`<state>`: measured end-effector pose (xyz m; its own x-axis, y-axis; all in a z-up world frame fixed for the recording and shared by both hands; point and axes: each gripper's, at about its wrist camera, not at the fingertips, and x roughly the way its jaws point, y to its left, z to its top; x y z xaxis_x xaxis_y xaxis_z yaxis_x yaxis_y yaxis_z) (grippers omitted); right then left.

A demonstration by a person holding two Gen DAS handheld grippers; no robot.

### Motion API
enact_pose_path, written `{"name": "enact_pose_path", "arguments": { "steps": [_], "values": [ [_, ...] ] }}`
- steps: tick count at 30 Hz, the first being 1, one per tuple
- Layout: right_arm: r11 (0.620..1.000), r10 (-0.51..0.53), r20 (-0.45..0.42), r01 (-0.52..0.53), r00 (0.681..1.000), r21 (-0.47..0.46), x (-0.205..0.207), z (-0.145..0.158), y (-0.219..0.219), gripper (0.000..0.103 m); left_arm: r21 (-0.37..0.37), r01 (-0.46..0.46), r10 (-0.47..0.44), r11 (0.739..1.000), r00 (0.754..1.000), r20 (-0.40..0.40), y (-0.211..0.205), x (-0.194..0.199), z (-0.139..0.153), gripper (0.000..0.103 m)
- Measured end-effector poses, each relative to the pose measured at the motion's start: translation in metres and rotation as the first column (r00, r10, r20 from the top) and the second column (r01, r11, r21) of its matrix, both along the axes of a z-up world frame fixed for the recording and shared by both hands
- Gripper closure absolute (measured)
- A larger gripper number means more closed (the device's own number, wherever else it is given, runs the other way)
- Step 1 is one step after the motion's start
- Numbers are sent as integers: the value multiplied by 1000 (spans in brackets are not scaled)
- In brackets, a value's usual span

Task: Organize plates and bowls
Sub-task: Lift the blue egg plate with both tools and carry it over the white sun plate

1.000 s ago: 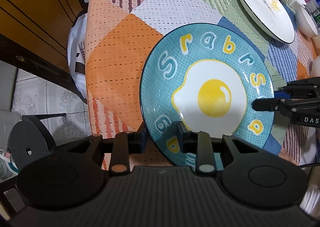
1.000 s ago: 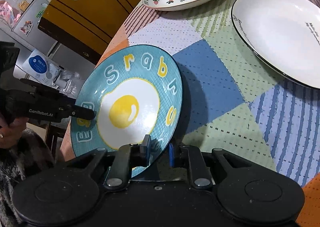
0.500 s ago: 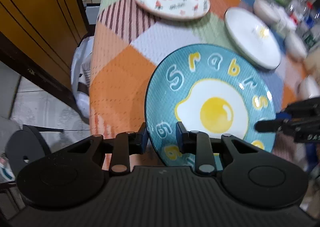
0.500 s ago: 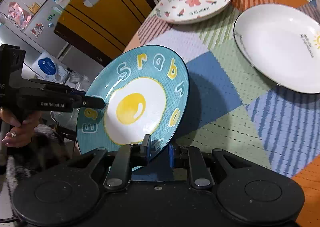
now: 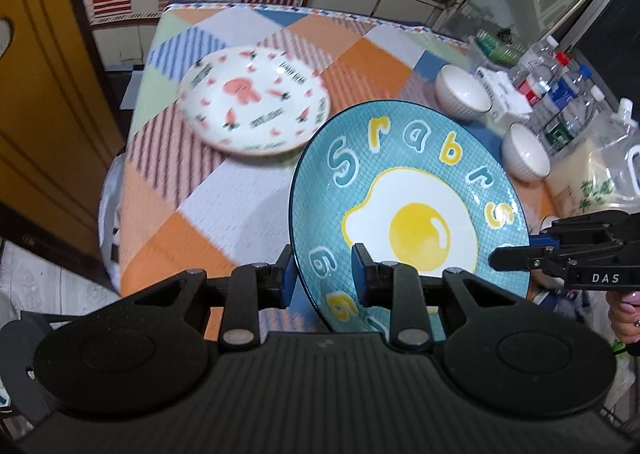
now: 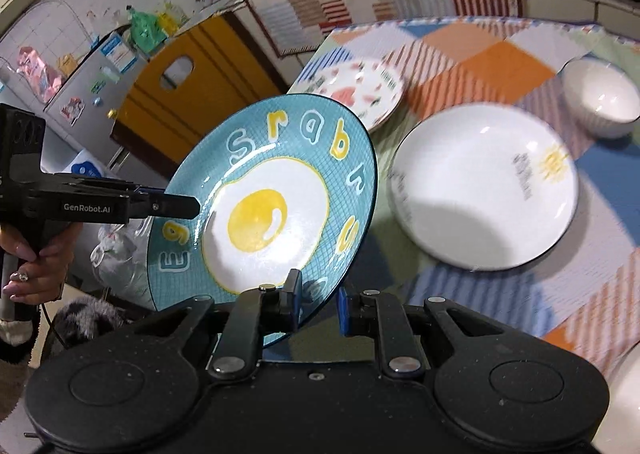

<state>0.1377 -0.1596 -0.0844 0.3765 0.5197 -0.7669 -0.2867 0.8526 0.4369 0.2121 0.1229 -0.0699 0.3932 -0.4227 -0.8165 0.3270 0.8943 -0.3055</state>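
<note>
A blue plate with a fried-egg picture (image 5: 412, 209) (image 6: 268, 205) is held up in the air, tilted, above the table. My left gripper (image 5: 322, 274) is shut on its near rim, and it also shows in the right wrist view (image 6: 176, 205) at the plate's left edge. My right gripper (image 6: 318, 304) is shut on the opposite rim, and it shows in the left wrist view (image 5: 516, 254) at the plate's right edge. A white plate with pink rabbit prints (image 5: 252, 109) (image 6: 364, 93) and a white plate with a sun mark (image 6: 484, 189) lie on the table.
The table has a patchwork checked cloth (image 5: 224, 193). Two white bowls (image 5: 462, 97) (image 5: 526, 151) stand at the right, one showing in the right wrist view (image 6: 600, 97). Water bottles (image 5: 560, 93) and packets crowd the far right. A yellow cabinet (image 5: 40, 113) stands left of the table.
Both grippers have lifted the blue plate higher off the table and tilted it more upright. More of the table and the room now shows beyond it.
</note>
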Motion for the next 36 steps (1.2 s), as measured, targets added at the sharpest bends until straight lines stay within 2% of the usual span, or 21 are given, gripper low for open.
{"name": "enact_pose_path", "arguments": {
  "steps": [7, 12, 18, 23, 28, 36],
  "values": [
    [998, -49, 33, 50, 998, -39, 23, 22, -34, 81, -21, 25, -25, 999, 1000, -12, -38, 27, 7, 77],
    [996, -73, 58, 76, 996, -52, 41, 22, -65, 81, -27, 49, -49, 998, 999, -8, -67, 41, 4, 77],
    [991, -111, 46, 114, 993, -67, 63, 5, -95, 81, 11, 78, -78, 997, 997, -3, -102, 62, -18, 77],
    [989, -115, 3, 114, 993, -94, 83, -19, -107, 81, -16, 83, -84, 996, 994, -63, -114, 83, -50, 77],
    [989, -114, -47, 109, 992, -103, 100, -43, -111, 81, 43, 89, -86, 995, 994, -68, -127, 91, -71, 77],
    [986, -131, -105, 119, 986, -118, 108, -67, -114, 81, 81, 109, -100, 991, 989, -108, -137, 101, -87, 76]
  ]
}}
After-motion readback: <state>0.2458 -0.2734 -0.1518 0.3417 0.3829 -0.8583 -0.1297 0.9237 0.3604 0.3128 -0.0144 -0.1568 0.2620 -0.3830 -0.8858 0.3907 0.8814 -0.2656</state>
